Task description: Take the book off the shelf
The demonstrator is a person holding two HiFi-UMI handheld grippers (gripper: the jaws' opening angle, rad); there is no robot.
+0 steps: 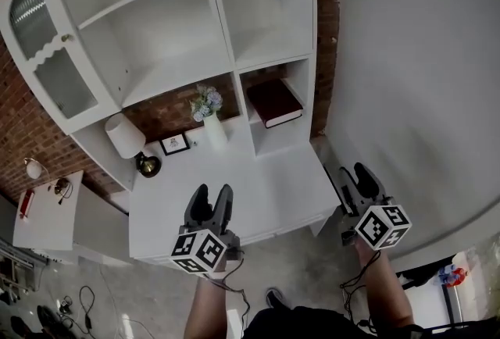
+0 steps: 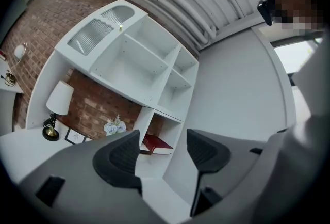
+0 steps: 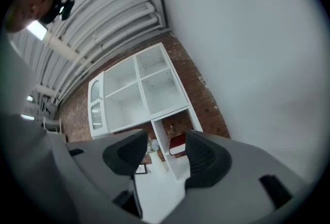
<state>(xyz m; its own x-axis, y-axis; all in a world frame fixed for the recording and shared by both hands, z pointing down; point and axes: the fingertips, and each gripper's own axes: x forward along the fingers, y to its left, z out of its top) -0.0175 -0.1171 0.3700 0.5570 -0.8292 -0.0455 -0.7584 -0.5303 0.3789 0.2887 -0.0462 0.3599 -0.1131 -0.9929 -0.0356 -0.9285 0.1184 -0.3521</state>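
Observation:
A dark red book [image 1: 274,101] lies flat in the lowest right compartment of the white shelf unit [image 1: 226,33]; it also shows between the jaws in the left gripper view as the book [image 2: 157,145] and in the right gripper view as the book [image 3: 177,144]. My left gripper [image 1: 211,195] hangs open over the near part of the white desk [image 1: 258,197], well short of the book. My right gripper [image 1: 355,176] stands open off the desk's right end, beside the wall. Nothing sits between either pair of jaws.
On the desk stand a white vase of flowers [image 1: 209,117], a small framed picture [image 1: 175,144] and a lamp with a white shade [image 1: 125,136]. A grey wall [image 1: 414,80] runs along the right. A cabinet door with glass [image 1: 43,56] hangs at the left. A side table [image 1: 47,212] stands lower left.

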